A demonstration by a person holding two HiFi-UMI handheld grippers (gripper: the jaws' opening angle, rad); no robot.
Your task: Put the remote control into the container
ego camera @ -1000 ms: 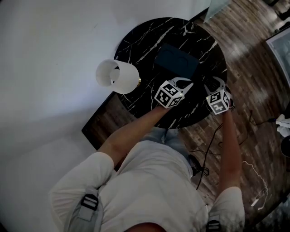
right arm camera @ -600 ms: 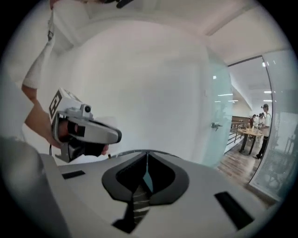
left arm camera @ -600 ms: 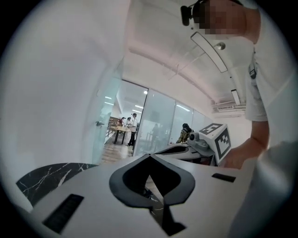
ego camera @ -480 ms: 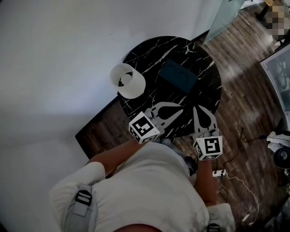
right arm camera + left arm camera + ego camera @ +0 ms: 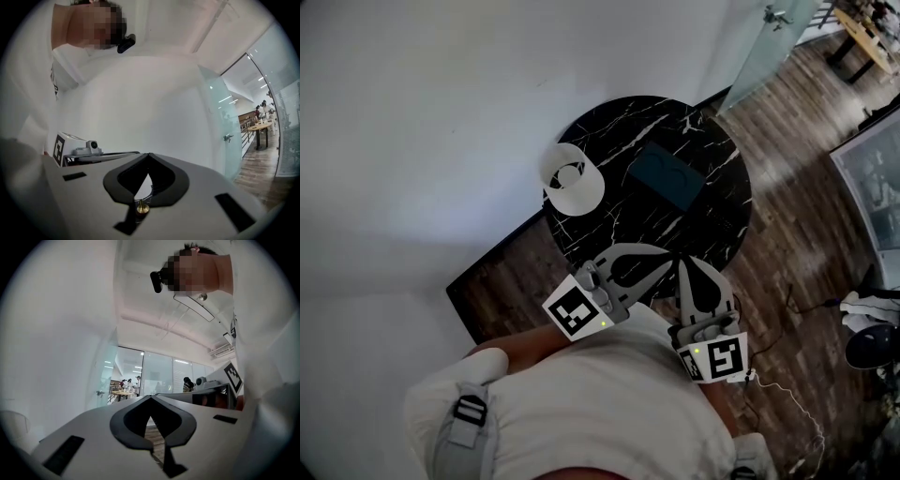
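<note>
A dark rectangular container (image 5: 667,176) lies on the round black marble table (image 5: 712,225). Its inside is too dark to make out the remote control. Both grippers hang in the air near the person's chest, off the table's near edge. My left gripper (image 5: 666,259) is shut and holds nothing; in the left gripper view its tips (image 5: 151,398) meet. Just to its right, my right gripper (image 5: 682,265) is also shut and empty, its tips (image 5: 149,155) touching in the right gripper view. The two grippers point about level, side by side.
A lamp with a white shade (image 5: 573,178) stands at the table's left edge, next to the white wall (image 5: 441,112). Wood floor (image 5: 806,159) with cables and a white plug (image 5: 750,377) lies to the right. A glass partition (image 5: 262,117) and distant people show beyond.
Both grippers have lifted away from the table top beside the container and drawn back toward the person's chest. They now point level instead of down. The container has not moved.
</note>
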